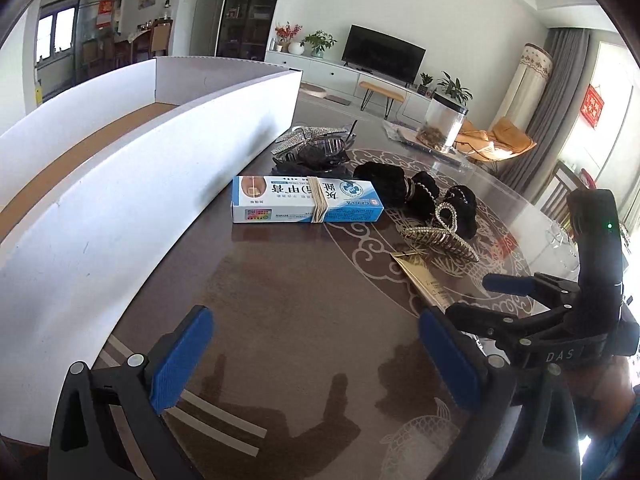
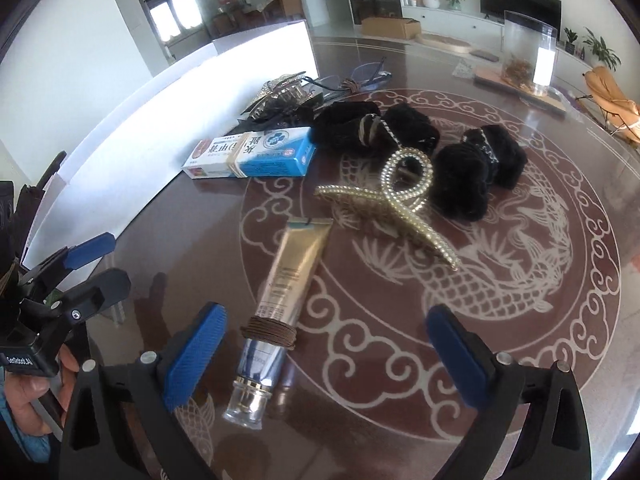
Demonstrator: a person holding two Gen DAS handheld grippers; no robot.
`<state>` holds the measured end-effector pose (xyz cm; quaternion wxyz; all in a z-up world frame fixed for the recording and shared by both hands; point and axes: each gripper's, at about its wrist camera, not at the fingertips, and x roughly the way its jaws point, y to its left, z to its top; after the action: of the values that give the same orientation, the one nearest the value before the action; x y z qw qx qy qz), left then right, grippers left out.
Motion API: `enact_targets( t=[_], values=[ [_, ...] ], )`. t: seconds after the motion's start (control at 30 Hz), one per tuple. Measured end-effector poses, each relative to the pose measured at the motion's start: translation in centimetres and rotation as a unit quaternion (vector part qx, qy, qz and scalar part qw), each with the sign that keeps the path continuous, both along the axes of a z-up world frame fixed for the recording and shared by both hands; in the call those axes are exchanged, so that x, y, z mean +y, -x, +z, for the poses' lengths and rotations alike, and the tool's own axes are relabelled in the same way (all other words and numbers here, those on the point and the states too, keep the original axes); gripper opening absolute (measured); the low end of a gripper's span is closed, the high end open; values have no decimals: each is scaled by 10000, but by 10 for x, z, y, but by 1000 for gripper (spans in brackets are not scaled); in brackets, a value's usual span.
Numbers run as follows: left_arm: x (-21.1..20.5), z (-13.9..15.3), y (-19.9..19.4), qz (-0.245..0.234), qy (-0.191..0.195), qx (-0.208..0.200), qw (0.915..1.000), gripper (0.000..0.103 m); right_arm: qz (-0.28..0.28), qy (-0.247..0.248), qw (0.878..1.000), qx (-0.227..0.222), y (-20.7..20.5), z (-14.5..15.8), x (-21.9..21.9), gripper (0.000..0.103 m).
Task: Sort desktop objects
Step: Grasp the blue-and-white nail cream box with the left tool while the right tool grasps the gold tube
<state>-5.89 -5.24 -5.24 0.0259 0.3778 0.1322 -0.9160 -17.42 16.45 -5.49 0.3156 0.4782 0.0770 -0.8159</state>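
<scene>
Both tongs, left [image 1: 316, 354] and right [image 2: 326, 350], gape empty; I line right on tube [image 2: 282, 286] at 12, next pinch it, carry to box [image 1: 120, 184]

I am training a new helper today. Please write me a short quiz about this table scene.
1. True or false: the right tongs are shut on the gold tube.
2. What is wound around the blue and white carton? A) rubber bands B) tape C) ribbon
3. Fill in: the pearl hair claw lies between the tube and the black ____ hair ties.

Key: 1 false, they are open. 2 A. 3 fluffy.
</scene>
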Motion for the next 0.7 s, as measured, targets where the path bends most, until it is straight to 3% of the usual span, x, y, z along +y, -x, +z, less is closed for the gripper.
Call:
enact_targets(
  t=[0.07, 0.17, 0.23, 0.27, 0.3, 0.4, 0.5, 0.6, 0.7],
  values=[
    [-5, 4, -4, 102, 8, 103, 9999, 103, 123, -253, 9995, 111, -3, -6, -20, 96],
    [-11, 2, -5, 107, -126, -7, 9999, 103, 229, -735, 9953, 587, -14, -11, -38, 70],
    [-12, 1, -8, 73, -220, -60, 9997, 103, 182, -653, 9955, 666, -20, -10, -34, 51],
    [-11, 1, -8, 18, -232, -60, 9997, 103, 99, -640, 9955, 692, -23, -10, -28, 36],
    [-8, 2, -7, -81, -214, -66, 9997, 103, -3, -629, 9956, 693, -27, -9, -20, 30],
    [7, -1, 14, -677, -93, -327, 9971, 103, -369, -565, 9954, 682, -42, -7, 17, 30],
    [24, -3, 52, -1394, 786, -569, 9855, 103, -577, -446, 9948, 708, -62, -7, 49, 30],
    [28, -6, 99, -1747, 1511, -706, 9704, 103, -771, -242, 9942, 711, -75, -7, 71, 30],
    [17, -9, 143, -1749, 1368, -837, 9714, 103, -936, 45, 9933, 676, -80, -6, 83, 30]
  ],
)
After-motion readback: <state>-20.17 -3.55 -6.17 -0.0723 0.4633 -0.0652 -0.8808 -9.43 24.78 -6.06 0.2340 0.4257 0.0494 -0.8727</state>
